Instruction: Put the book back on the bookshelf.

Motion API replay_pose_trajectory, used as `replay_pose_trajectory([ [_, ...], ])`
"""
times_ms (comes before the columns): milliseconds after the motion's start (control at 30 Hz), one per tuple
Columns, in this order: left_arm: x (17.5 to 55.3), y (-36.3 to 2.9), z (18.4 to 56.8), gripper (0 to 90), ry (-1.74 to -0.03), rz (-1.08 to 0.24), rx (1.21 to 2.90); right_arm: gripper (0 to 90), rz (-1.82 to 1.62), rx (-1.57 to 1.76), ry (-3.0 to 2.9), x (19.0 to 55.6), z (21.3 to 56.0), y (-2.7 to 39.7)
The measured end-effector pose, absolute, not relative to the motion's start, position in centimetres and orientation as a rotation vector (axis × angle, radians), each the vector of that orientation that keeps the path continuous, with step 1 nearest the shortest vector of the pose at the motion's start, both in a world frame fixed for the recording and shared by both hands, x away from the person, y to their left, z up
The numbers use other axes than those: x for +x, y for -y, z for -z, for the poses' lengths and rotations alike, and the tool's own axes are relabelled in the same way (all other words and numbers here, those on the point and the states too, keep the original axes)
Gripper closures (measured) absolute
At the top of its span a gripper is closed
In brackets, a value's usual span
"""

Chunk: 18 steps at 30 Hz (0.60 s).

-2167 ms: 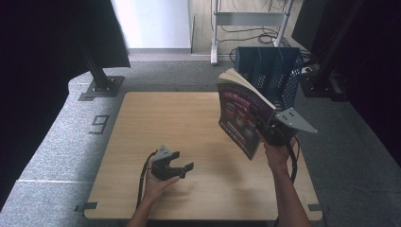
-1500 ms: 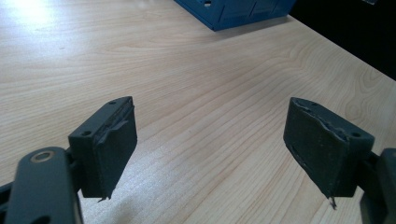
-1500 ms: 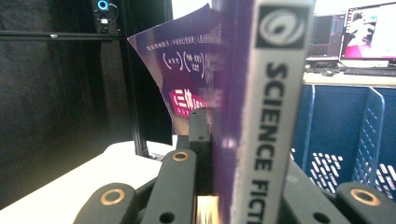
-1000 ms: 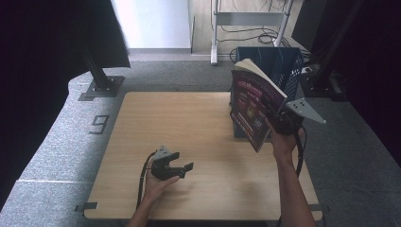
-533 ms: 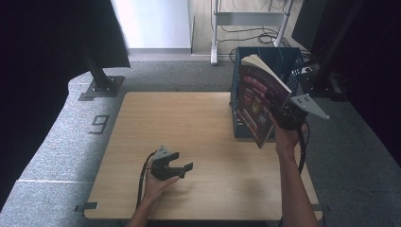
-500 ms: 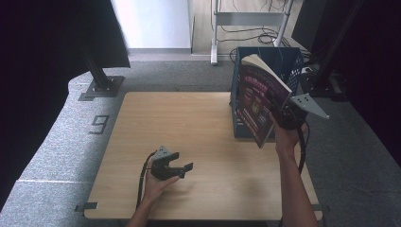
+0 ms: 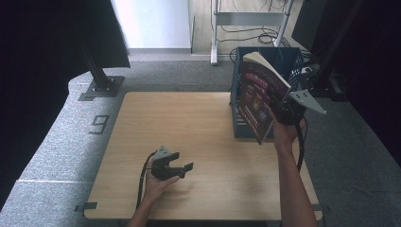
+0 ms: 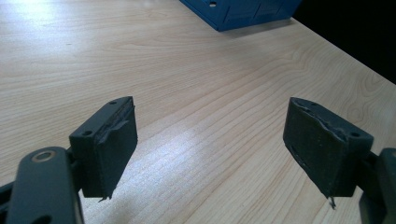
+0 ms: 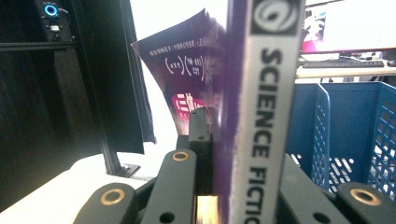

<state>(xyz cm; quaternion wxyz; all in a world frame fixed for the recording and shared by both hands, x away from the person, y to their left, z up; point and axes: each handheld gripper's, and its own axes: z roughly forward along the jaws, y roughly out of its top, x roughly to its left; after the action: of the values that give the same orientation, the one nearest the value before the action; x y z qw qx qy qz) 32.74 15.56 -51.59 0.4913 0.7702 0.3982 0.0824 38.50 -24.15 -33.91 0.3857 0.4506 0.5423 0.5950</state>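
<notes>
Right hand-held gripper [image 7: 282,112] clamping book [image 7: 257,101], upright

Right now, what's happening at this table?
A person works with a gripper in each hand. The right gripper is clamped on a purple book, holding it upright in the air next to the blue rack at the table's far right corner. The spine, in the right gripper view, reads "Science Fiction". The book is not in the rack yet. The left gripper rests on the table near the front edge, jaws open and empty.

Grey carpet [image 7: 61,142], wooden table [image 7: 189,123]
</notes>
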Motion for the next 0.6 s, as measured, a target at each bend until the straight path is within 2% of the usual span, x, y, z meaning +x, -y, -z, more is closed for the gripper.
replay_pose_trajectory([
  [600,32.8,-16.1,51.4,18.1,-0.969,-0.211,1.86,81.6,-1.467,1.165,-1.374,41.1,34.0,23.4],
])
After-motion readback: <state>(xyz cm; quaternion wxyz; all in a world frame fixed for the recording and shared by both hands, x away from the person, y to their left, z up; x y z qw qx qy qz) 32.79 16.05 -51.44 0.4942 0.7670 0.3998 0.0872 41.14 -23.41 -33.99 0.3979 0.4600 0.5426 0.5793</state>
